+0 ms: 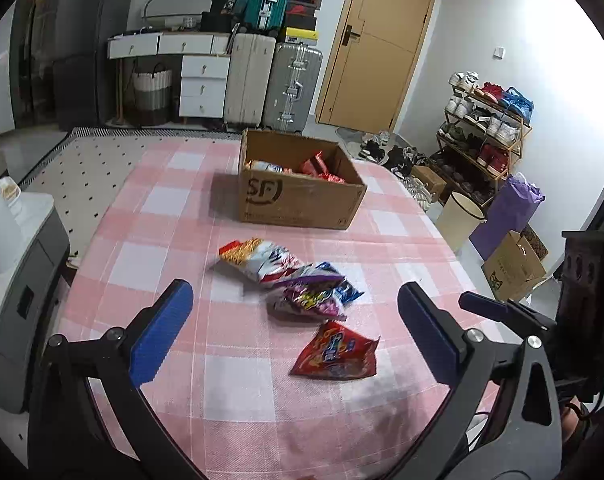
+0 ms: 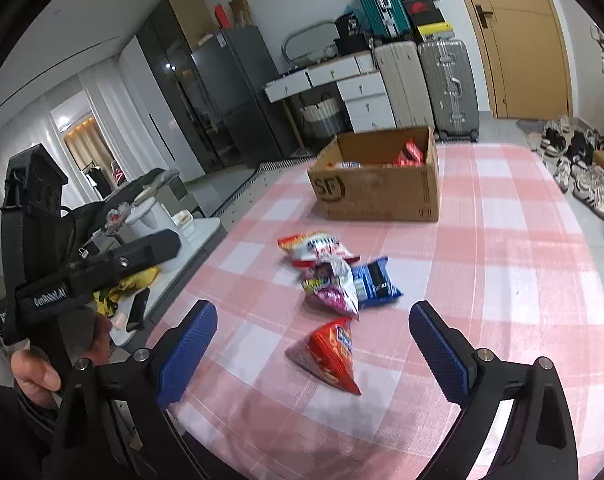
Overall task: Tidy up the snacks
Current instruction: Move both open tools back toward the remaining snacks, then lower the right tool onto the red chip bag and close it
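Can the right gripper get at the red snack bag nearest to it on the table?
Probably yes: the right gripper is open, the red snack bag lies alone ahead of it, and nothing stands between them.

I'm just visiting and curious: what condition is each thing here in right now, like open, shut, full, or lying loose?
Cardboard box: open-topped, some snacks inside.
Red snack bag: loose on the tablecloth, nearest the grippers.
Pile of snack bags: loose, overlapping.
Left gripper: open, holding nothing.
Right gripper: open, holding nothing.
Door: shut.
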The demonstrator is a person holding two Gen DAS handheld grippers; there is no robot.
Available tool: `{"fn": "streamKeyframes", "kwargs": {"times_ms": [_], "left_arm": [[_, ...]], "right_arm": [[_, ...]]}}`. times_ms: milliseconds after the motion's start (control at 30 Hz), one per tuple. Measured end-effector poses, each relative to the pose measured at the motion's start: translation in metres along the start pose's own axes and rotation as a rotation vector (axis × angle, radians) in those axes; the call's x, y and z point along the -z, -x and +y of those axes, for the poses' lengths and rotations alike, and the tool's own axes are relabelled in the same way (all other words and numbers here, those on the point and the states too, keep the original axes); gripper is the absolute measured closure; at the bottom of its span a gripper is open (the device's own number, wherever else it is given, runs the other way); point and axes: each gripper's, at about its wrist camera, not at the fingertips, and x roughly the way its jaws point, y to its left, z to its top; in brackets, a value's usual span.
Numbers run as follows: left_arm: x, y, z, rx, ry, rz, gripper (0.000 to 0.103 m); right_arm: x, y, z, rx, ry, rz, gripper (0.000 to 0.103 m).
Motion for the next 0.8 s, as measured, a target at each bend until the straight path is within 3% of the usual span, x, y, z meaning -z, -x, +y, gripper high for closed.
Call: {"fn": "streamKeyframes", "kwargs": {"times_ms": [500, 800], "left_arm": [[0.028, -0.046, 0.045, -0.051, 0.051, 0.102, 0.001], [0.039, -0.07, 0.063, -0.071, 0.069, 0.149, 0.001]], "right_arm": [[0.036, -0.08, -0.025, -0.025, -0.043, 0.158, 0.004], [0.044, -0.109, -0.031, -0.049, -0.043, 0.196, 0.004]]}}
